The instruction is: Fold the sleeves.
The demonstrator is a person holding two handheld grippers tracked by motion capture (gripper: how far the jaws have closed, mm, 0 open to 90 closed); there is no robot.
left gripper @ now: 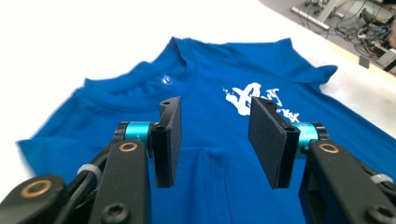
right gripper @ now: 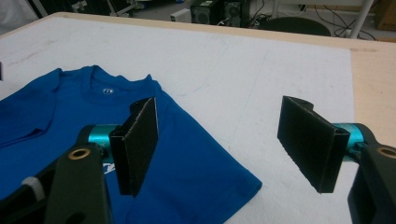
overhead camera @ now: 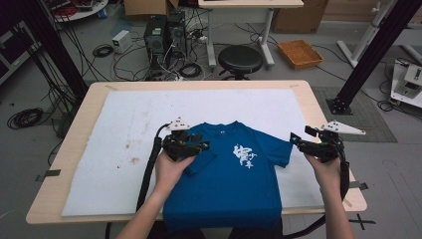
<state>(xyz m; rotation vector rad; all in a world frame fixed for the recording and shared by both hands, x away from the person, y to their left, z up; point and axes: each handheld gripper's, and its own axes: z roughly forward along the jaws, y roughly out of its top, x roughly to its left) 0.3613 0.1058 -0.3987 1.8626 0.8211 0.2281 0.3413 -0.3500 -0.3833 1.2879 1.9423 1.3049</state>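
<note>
A wooden table (overhead camera: 79,124) carries a white cloth (overhead camera: 124,124) that covers most of its top. On the near half of the cloth lies a blue T-shirt (overhead camera: 229,184), front up, collar toward the far side, with a white print (overhead camera: 246,156) on its chest and its hem hanging over the near edge of the table. The shirt's sleeve on the left side of the high view is folded inward onto the body, while the other sleeve (overhead camera: 283,152) lies flat and spread out on the cloth. The left gripper (overhead camera: 191,144) hovers just above the folded sleeve, its jaws part open with nothing between them; in the left gripper view only blue fabric lies under the gap. The right gripper (overhead camera: 306,142) is held beside the spread sleeve, its jaws wide apart and empty, one over the sleeve's edge and the other over bare cloth.
</note>
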